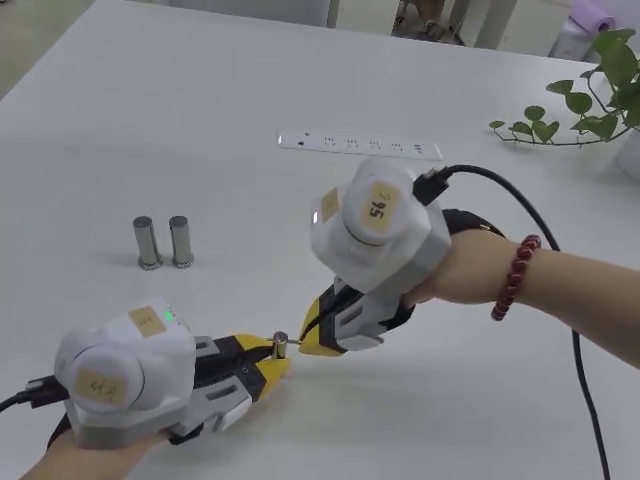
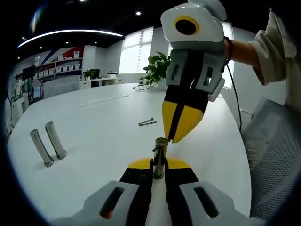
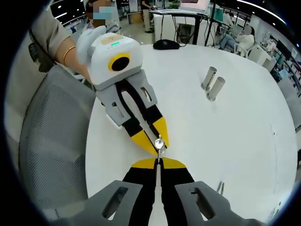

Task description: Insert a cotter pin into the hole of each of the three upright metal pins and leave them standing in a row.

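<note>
The left tongs (image 1: 270, 362) grip one metal pin (image 1: 281, 345) upright at the desk (image 1: 200, 120), steadying it so the right tongs (image 1: 315, 340), clamped on what looks like a cotter pin (image 3: 160, 151), can reach its hole. Two more pins (image 1: 148, 243) stand well apart. The right tongs' sticker (image 1: 378, 208) reads "56".

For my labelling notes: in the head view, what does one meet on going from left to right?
First standing metal pin, second standing metal pin, gripped metal pin, bead bracelet, plant.
</note>
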A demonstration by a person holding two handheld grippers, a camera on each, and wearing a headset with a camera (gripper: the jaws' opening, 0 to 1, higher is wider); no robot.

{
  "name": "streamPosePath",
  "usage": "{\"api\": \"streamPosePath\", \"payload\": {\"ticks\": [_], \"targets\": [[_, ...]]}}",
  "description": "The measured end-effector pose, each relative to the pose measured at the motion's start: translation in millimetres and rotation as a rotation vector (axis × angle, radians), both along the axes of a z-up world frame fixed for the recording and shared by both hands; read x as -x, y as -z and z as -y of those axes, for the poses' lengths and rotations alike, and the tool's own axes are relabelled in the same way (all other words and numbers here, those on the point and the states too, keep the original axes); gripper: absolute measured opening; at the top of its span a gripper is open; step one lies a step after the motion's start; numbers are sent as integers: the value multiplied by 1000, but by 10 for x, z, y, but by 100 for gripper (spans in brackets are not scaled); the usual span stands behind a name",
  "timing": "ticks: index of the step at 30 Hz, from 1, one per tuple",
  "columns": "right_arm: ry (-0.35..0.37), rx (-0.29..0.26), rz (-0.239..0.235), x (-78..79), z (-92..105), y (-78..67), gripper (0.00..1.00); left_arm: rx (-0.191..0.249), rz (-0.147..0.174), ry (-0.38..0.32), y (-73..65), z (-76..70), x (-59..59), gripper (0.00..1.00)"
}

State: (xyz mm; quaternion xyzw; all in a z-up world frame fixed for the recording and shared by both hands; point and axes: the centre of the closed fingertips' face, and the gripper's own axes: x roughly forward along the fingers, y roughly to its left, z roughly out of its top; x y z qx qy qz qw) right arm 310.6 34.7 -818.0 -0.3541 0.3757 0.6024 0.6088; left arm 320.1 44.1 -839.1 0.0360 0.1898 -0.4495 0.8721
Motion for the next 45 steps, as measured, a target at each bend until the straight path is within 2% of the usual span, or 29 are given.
{"api": "streamPosePath", "payload": {"ticks": [20, 36, 40, 45], "targets": [[-10, -37, 20, -34, -106, 18, 3, -5, 3, -2, 6, 4, -9, 7], [30, -72, -11, -21, -101, 16, 4, -5, 4, -7, 8, 13, -13, 7], [39, -91, -13, -21, -107, -5, 9, -6, 3, -8, 8, 14, -12, 7], [61, -103, -18, -28, -89, -20, 9, -5, 2, -10, 6, 14, -11, 7]]}}
